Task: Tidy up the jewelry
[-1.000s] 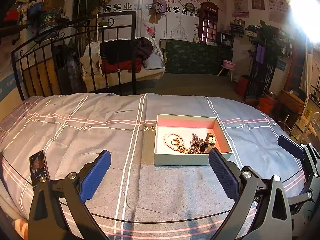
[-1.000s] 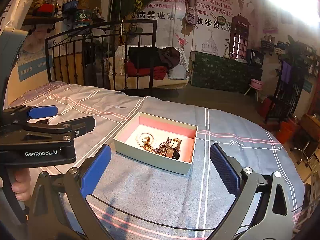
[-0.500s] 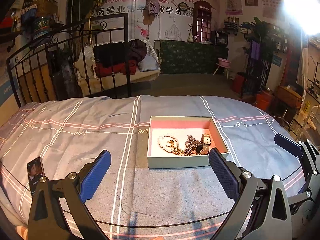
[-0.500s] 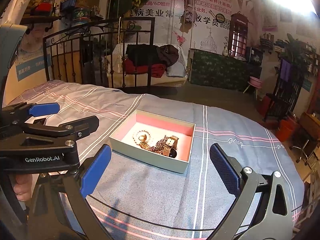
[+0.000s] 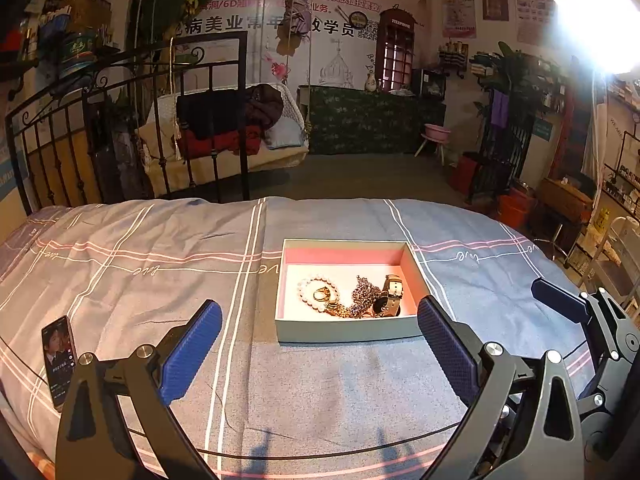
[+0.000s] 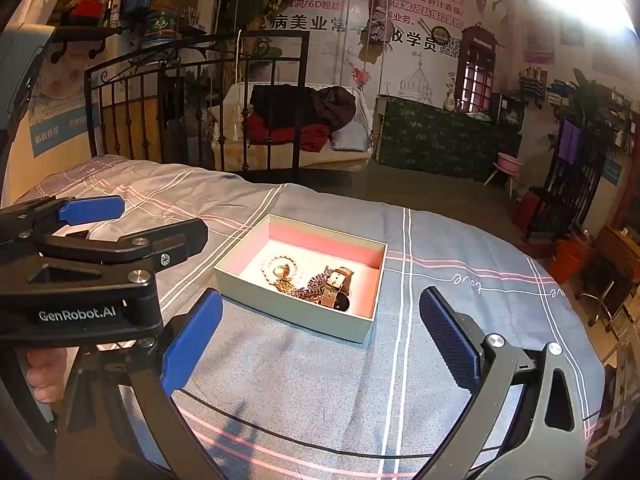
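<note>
A shallow pale box [image 5: 348, 330] with a pink lining lies on the bedspread, also seen as the box [image 6: 296, 307] in the right wrist view. Inside it lie a pearl bracelet [image 5: 308, 294], a gold ring [image 5: 322, 293], a tangled chain [image 5: 366, 292] and a brown-strapped watch [image 5: 391, 294]. My left gripper [image 5: 318, 350] hangs open just short of the box's near wall, with nothing between its fingers. My right gripper [image 6: 320, 340] is open too, near the box's front corner. The watch [image 6: 338, 286] and chain [image 6: 310, 288] lie in the box's near right part.
A phone [image 5: 60, 356] with a lit screen lies on the grey plaid bedspread [image 5: 160, 264] at the left. A black iron bed rail [image 5: 132, 120] stands behind. The left gripper's body [image 6: 80, 280] and a hand [image 6: 44, 372] fill the right wrist view's left side.
Both grippers have drifted slightly, so the box sits a little further left in the left wrist view. Both stay open. The jewelry has not moved.
</note>
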`<state>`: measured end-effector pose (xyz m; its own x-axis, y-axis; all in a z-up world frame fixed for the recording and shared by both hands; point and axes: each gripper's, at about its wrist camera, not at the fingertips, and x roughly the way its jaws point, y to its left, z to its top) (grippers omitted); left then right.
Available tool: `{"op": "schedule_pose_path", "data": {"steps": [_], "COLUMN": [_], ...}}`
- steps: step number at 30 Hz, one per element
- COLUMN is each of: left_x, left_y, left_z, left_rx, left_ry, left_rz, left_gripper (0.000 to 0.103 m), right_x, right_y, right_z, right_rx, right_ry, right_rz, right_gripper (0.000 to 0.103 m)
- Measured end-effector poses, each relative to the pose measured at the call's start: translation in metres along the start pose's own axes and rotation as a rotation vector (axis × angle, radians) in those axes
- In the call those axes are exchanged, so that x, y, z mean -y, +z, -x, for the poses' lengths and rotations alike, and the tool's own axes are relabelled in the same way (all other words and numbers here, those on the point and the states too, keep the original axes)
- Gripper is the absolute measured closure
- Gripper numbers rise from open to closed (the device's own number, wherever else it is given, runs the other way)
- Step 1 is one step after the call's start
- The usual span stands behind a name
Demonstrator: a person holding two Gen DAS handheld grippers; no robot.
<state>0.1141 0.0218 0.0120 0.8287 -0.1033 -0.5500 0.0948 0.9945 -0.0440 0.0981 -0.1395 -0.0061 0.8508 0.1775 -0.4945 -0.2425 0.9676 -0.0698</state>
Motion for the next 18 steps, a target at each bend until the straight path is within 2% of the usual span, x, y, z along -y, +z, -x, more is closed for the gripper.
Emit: {"op": "schedule_pose_path", "data": {"steps": [18], "left_x": [0.014], "left_y": [0.003], "left_z": [0.0], "left_rx": [-0.003], "left_ry": [-0.026], "left_rz": [-0.026], "left_gripper": [0.006], "right_x": [0.003], "right_y": [-0.001], "right_z": [0.0], "right_rx": [-0.006], "right_ry": [-0.004], "right_rz": [0.0], "right_gripper": [0.006]}}
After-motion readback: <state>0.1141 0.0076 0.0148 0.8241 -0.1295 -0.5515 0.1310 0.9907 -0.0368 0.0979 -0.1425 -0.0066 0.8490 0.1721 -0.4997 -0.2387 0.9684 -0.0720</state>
